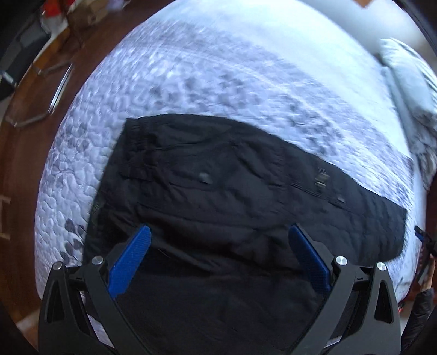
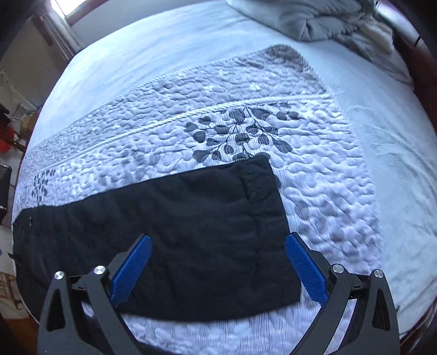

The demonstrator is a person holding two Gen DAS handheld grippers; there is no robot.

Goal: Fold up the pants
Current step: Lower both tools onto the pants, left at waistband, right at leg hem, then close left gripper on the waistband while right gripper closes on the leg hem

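Black pants [image 1: 218, 191] lie flat on a quilted bedspread, folded lengthwise, with the waistband at the upper left in the left wrist view and a small buckle [image 1: 320, 180] on the leg. My left gripper [image 1: 218, 232] hovers open over the pants' middle with nothing between its blue fingers [image 1: 131, 259]. In the right wrist view the pants [image 2: 164, 232] end in a hem at the right. My right gripper [image 2: 218, 240] stands open above that leg end, holding nothing. The other gripper [image 1: 422, 237] shows at the far right edge of the left wrist view.
The pale quilt [image 2: 314, 177] with a grey leaf print covers the bed. A rumpled grey blanket [image 2: 327, 21] lies at the bed's far end. Brown wood floor [image 1: 27, 163] and a metal frame [image 1: 54, 95] sit left of the bed, with clutter [image 2: 8, 136] beyond.
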